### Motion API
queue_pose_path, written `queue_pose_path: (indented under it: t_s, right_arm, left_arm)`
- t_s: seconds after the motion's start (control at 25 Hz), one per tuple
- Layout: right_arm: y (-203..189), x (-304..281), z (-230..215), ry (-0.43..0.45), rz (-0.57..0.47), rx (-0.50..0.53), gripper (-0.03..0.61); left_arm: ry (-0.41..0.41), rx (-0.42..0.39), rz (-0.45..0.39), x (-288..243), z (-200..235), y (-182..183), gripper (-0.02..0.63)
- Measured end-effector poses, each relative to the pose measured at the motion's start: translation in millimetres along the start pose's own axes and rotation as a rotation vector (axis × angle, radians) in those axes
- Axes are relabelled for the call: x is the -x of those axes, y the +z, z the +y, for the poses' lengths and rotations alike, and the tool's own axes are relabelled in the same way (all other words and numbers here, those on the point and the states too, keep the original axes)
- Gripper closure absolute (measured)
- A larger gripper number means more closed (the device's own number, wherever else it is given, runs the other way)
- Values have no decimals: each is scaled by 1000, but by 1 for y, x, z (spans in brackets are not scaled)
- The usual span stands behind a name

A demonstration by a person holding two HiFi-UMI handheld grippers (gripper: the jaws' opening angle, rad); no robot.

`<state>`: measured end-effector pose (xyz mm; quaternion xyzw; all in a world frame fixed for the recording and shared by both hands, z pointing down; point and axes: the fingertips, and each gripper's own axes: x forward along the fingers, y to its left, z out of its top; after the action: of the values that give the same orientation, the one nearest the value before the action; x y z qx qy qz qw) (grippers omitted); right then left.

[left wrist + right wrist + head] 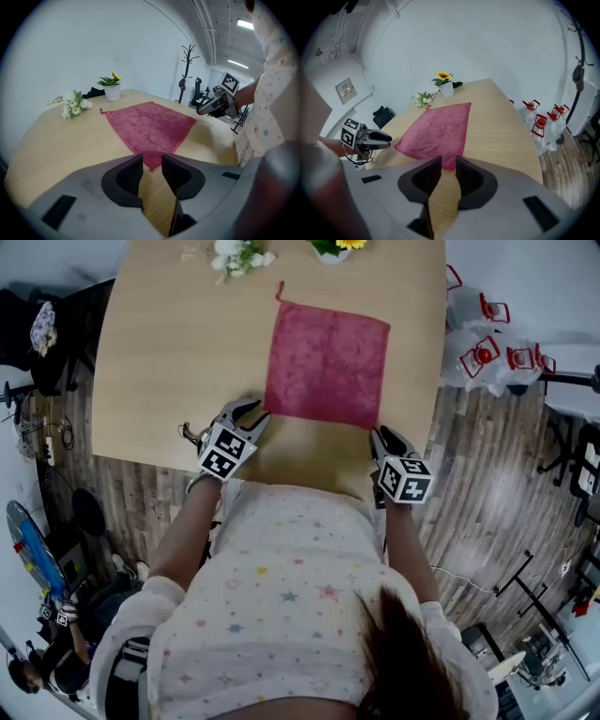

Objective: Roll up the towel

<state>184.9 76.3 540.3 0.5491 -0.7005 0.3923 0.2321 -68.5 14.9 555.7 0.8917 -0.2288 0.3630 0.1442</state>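
Note:
A dark red towel (326, 364) lies flat and unrolled on the wooden table (169, 362), also seen in the left gripper view (150, 126) and the right gripper view (436, 129). My left gripper (251, 414) sits at the towel's near left corner, jaws a little apart, with the corner tip lying between the fingertips (152, 161). At the near right corner my right gripper (382, 437) stands the same way, open, the corner just between its tips (448, 164). Each gripper shows in the other's view: the right gripper (213, 105) and the left gripper (379, 138).
White flowers (239, 254) and a potted sunflower (336, 247) stand at the table's far edge beyond the towel. Clear bottles with red caps (487, 352) lie on the floor to the right. The table's near edge runs just below both grippers.

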Motion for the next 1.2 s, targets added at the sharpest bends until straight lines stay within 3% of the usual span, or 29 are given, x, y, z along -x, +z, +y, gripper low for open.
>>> queue_pose_path:
  t_s: [0.52, 0.8, 1.0, 1.2]
  right_arm:
    - [45, -5, 7, 0, -70, 112, 476]
    - [70, -16, 2, -6, -97, 152, 472]
    - [78, -27, 1, -5, -91, 164, 470]
    - [87, -38, 3, -4, -84, 191, 466]
  left_arm:
    - [34, 43, -92, 7, 17, 27, 495]
    - [48, 19, -116, -6, 30, 47, 495]
    - [46, 67, -161, -22, 42, 62, 495]
    - [56, 33, -171, -41, 57, 84, 494]
